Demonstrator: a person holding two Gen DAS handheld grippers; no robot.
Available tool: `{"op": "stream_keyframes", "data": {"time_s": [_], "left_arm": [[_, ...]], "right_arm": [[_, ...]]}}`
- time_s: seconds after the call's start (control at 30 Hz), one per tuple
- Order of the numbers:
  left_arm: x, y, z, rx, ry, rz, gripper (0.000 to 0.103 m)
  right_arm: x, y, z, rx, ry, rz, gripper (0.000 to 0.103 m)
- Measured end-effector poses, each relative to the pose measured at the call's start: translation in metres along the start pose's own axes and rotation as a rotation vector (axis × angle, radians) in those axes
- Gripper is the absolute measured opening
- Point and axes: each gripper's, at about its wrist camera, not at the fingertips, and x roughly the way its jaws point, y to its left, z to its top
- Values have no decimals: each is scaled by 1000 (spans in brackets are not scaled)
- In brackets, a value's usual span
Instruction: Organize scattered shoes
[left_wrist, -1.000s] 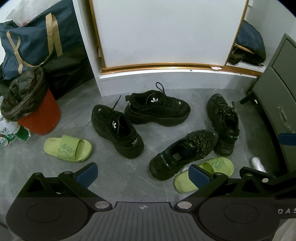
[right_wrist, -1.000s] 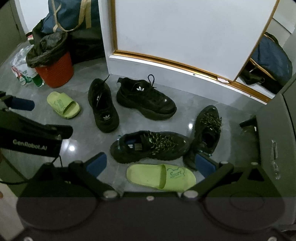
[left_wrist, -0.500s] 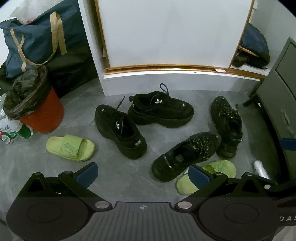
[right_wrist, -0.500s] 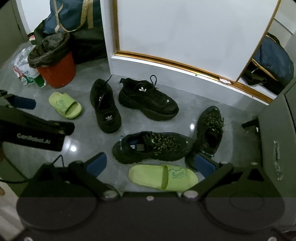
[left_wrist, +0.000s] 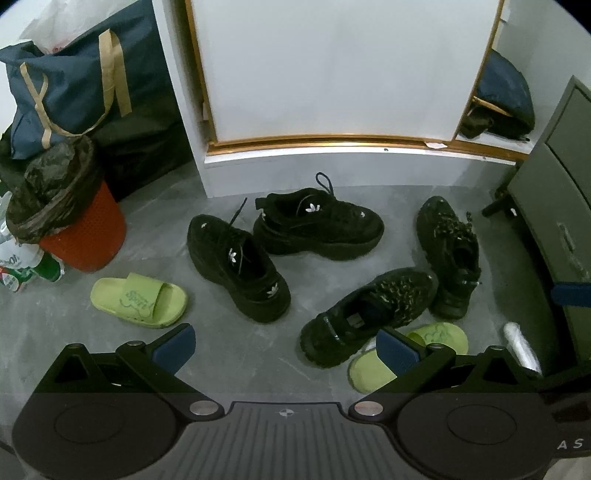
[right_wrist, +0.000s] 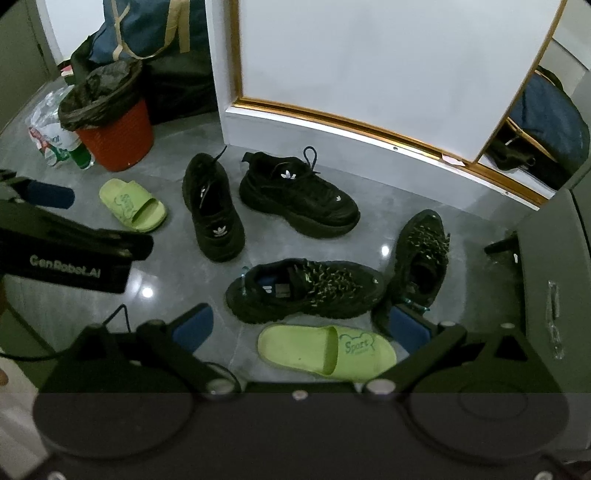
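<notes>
Six shoes lie loose on the grey floor (left_wrist: 236, 354), none paired up yet. At the left edge of the scatter, the left green slide (left_wrist: 138, 298) sits just beside the red bin (left_wrist: 83, 240), its long axis running left to right, ahead and a little left of the left tongs (left_wrist: 284, 345), whose pads are spread wide with nothing between them. Toward the middle, two black trefoil sneakers (left_wrist: 240, 266) lie at an angle to one another, toes apart. Further right, two black chunky-laced sneakers (right_wrist: 306, 288) meet in a rough V. Nearest the camera, the right green slide (right_wrist: 325, 352) lies crosswise right ahead of the right tongs (right_wrist: 301, 326), also spread and empty. I judge the right hand nearer to that slide, so the pair's two halves are well apart.
</notes>
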Motion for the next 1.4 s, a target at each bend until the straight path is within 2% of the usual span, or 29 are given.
{"op": "stream_keyframes", "data": {"time_s": [0.4,1.4], "left_arm": [[-6,3,0,-7,-25,5,103],[-4,-5,-1,22,-19,12,103]], "right_arm": [[0,6,-3,-22,7,-14,103],[2,11,-7,-31,10,-25,103]]}}
